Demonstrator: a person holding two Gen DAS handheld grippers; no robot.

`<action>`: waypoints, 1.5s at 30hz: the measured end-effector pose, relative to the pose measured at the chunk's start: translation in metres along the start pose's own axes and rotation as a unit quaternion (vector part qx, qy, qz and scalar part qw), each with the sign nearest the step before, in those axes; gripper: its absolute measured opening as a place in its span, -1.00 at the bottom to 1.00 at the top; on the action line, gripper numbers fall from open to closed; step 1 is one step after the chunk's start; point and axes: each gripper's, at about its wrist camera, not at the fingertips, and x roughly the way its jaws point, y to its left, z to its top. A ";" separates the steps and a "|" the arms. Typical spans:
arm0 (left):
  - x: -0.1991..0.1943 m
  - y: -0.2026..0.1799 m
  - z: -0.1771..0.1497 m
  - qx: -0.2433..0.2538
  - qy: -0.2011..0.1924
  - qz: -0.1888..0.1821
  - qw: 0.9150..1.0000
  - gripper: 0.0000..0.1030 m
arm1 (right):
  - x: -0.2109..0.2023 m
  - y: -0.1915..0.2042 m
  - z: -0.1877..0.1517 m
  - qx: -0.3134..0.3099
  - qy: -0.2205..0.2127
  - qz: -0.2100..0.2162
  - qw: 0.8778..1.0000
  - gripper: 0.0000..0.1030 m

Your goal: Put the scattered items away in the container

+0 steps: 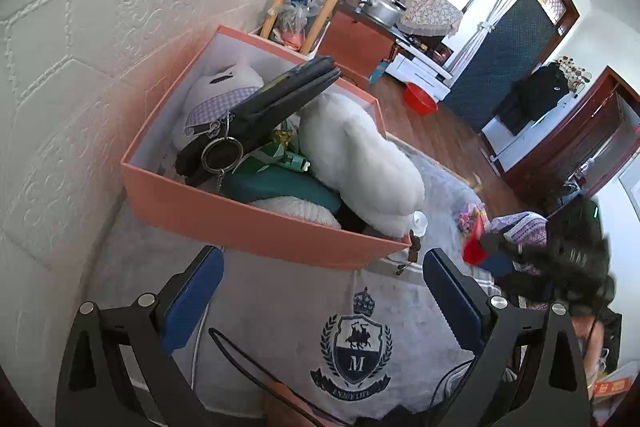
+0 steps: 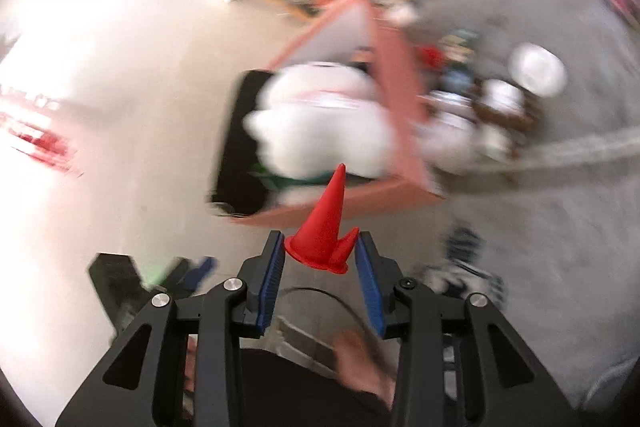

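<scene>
The grey blanket [image 1: 280, 307] bears a crest with a crown, a horseman, the letter "M" and a ribbon reading "ENJOY LIFE" [image 1: 352, 351]. The left gripper [image 1: 324, 291] hangs over that blanket with its blue-padded fingers wide apart and nothing between them, just short of the near wall of the pink box [image 1: 248, 223]. The box stands on the blanket against the embossed white wall [image 1: 80, 67] and is packed with a white plush toy [image 1: 360, 155], a black folder-like case with a key ring [image 1: 256, 107], a lilac checked plush [image 1: 224, 95] and a green item [image 1: 280, 183]. The right gripper [image 2: 320, 259] is clamped on the base of a red cone [image 2: 324, 227], tip pointing toward the box's near edge; this view is blurred. Small jars and bottles [image 2: 496, 103] lie scattered on the blanket beside the box's right wall.
</scene>
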 end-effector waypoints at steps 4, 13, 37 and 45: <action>-0.002 0.003 0.001 -0.008 -0.007 -0.004 1.000 0.95 | 0.039 0.047 0.010 -0.034 0.025 -0.002 0.999 -0.31; -0.005 0.016 0.001 -0.044 -0.021 -0.019 0.999 0.95 | 0.045 0.055 0.028 -0.041 -0.022 -0.054 0.997 0.67; -0.004 0.017 -0.001 -0.057 -0.024 -0.006 0.998 0.96 | 0.196 -0.054 -0.104 0.035 0.211 -0.106 0.971 -0.15; -0.012 0.022 -0.002 -0.069 -0.041 -0.028 0.996 0.96 | 0.172 -0.028 -0.078 0.035 0.141 -0.069 0.987 -0.61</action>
